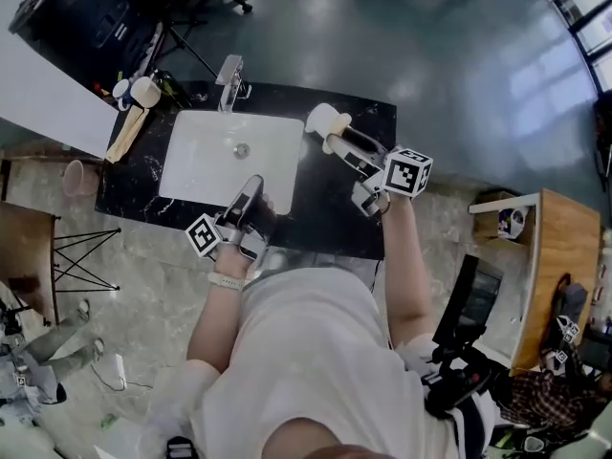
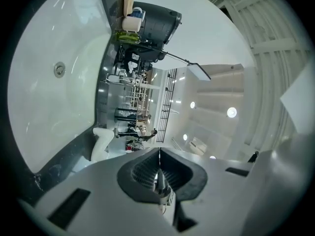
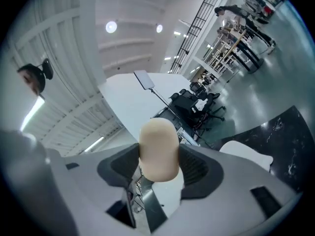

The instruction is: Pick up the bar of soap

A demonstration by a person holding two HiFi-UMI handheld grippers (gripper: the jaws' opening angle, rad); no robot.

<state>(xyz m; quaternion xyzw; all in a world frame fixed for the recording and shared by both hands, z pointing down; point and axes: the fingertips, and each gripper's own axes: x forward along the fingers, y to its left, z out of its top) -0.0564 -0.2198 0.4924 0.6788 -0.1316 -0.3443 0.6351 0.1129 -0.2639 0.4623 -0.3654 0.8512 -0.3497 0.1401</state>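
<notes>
while the right gripper [image 3: 158, 167] is clamped on the bar of soap [image 3: 158, 144], held clear above the black counter [image 1: 325, 208], we judge the bar light, stiff and slippery; its flat sides suit the grip. the left gripper [image 2: 158, 176] has its 2 jaws together, holding nothing.
</notes>
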